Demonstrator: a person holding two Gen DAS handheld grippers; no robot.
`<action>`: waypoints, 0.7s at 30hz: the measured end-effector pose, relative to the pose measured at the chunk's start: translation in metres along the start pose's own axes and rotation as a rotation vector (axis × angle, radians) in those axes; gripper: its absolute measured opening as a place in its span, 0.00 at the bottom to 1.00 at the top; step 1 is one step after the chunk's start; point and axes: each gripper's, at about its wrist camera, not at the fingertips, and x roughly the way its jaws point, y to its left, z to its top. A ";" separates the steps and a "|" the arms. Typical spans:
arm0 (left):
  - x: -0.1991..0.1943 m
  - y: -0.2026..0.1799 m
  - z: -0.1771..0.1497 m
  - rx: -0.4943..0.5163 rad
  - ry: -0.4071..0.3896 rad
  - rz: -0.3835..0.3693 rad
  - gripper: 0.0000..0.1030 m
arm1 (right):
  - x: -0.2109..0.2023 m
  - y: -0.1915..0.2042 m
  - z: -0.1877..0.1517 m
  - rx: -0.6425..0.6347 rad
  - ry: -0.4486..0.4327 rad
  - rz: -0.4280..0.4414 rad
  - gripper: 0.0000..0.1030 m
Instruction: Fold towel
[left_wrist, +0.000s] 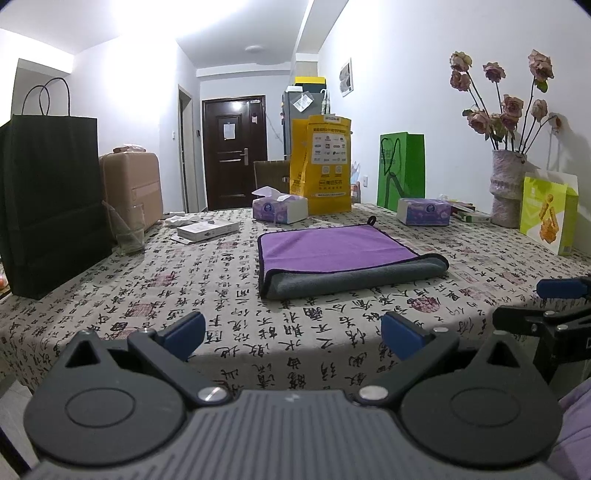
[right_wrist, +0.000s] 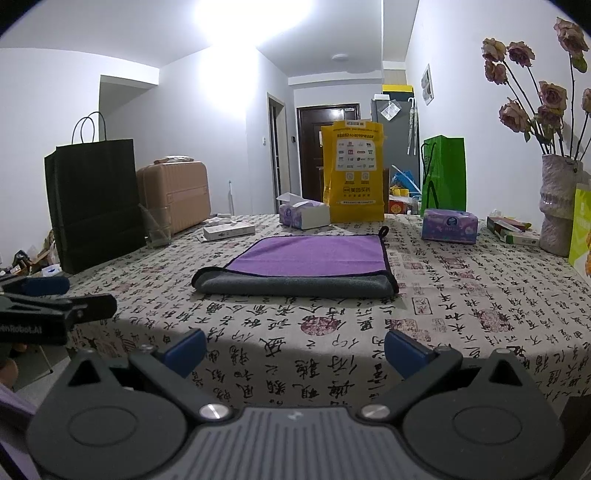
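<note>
A purple towel with a grey underside (left_wrist: 334, 253) lies folded in half on the table, its grey fold edge toward me; it also shows in the right wrist view (right_wrist: 310, 258). My left gripper (left_wrist: 291, 338) is open and empty, held back at the table's near edge, apart from the towel. My right gripper (right_wrist: 295, 345) is open and empty, also at the near edge. The right gripper shows at the right of the left wrist view (left_wrist: 554, 302), and the left gripper shows at the left of the right wrist view (right_wrist: 55, 299).
The table carries a calligraphy-print cloth (left_wrist: 221, 280). A black paper bag (left_wrist: 51, 206) and a glass (left_wrist: 129, 229) stand left. Two tissue boxes (left_wrist: 280, 206), a yellow bag (left_wrist: 321, 166), a green bag (left_wrist: 400, 170), a vase of flowers (left_wrist: 508, 188) stand behind.
</note>
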 end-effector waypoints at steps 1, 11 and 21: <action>0.000 0.001 0.000 0.000 0.000 0.000 1.00 | -0.001 0.000 0.000 0.000 -0.002 0.000 1.00; 0.000 0.001 0.001 0.000 0.000 0.000 1.00 | -0.002 0.000 0.000 0.000 -0.007 -0.003 1.00; 0.000 0.002 0.002 0.000 -0.001 0.001 1.00 | -0.003 -0.001 0.001 0.001 -0.008 -0.005 1.00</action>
